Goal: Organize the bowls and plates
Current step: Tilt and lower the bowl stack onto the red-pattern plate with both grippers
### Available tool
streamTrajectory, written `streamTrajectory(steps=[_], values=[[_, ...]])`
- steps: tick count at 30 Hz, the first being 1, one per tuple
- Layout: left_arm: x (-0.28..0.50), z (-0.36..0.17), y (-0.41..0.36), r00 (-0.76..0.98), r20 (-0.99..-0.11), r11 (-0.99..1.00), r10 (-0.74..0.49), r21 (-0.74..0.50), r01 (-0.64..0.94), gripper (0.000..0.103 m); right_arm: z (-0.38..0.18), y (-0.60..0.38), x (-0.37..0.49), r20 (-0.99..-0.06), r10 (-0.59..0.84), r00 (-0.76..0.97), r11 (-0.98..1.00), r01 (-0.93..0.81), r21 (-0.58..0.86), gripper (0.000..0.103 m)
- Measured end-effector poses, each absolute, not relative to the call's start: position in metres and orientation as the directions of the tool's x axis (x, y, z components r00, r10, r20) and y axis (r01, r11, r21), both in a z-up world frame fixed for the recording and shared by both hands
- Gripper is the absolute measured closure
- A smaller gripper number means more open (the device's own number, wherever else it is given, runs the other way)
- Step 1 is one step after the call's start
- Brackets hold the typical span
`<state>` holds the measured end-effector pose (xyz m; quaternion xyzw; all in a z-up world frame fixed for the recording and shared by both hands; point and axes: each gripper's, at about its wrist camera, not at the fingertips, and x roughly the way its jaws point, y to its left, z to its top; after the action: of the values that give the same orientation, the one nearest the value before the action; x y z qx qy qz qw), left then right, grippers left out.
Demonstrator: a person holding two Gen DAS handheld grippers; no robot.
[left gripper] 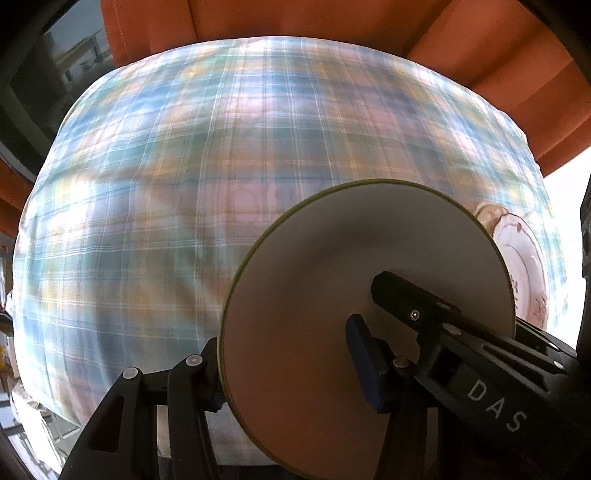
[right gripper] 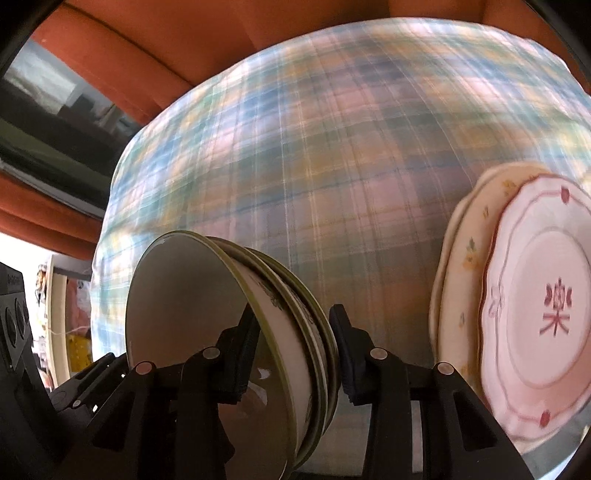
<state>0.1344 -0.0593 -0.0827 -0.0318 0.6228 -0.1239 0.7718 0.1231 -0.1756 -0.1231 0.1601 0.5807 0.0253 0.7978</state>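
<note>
A stack of nested cream bowls with olive-green rims and leaf prints is over the plaid tablecloth. My right gripper is shut on the stack's wall, one finger inside the top bowl and one outside. In the left wrist view the top bowl shows its plain inside. My left gripper is shut on the opposite wall, its blue pad inside. A finger of the right gripper also reaches into that bowl. A stack of scalloped plates, the pink one on top, lies to the right.
Orange upholstered seating runs behind the cloth-covered table. A dark window or screen is at the far left. The plate stack peeks out past the bowl's right rim. The far tablecloth is bare.
</note>
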Motion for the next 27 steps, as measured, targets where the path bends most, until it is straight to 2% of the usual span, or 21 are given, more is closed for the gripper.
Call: streamTrajectory(steps=[13, 27], values=[[0.129, -0.045, -0.033, 0.226, -0.922, 0.931, -0.314, -0.252, 0.264, 0.049, -0.087, -0.144, 0.099, -0.906, 0.138, 0.399, 0.928, 0.267, 0.259, 0.061], [0.115, -0.034, -0.05, 0.296, -0.903, 0.941, -0.312, -0.249, 0.23, 0.049, -0.068, -0.149, 0.087, -0.879, 0.121, 0.461, 0.945, 0.218, 0.244, 0.061]])
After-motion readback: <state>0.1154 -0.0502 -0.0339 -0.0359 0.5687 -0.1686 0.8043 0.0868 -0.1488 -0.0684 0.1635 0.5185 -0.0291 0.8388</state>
